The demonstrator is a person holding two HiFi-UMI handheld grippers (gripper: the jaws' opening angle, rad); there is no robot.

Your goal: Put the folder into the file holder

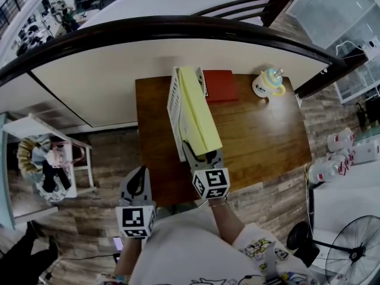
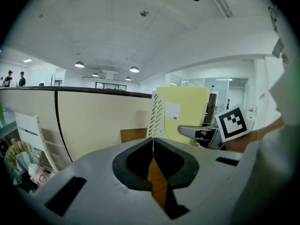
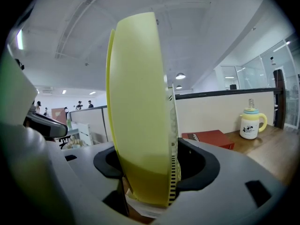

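Looking down, the head view had the yellow folder [image 1: 199, 108] on edge in the white file holder [image 1: 173, 103], frame centre, its long axis running up-frame from the right hand-held gripper [image 1: 202, 155]. Left gripper view: the left hand-held gripper [image 2: 153, 140] sat closed, empty (the farther one). Right gripper view: jaws stood wide around the thin, pale folder.

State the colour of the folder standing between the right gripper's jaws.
Pale yellow. The folder shows best in the right gripper view.
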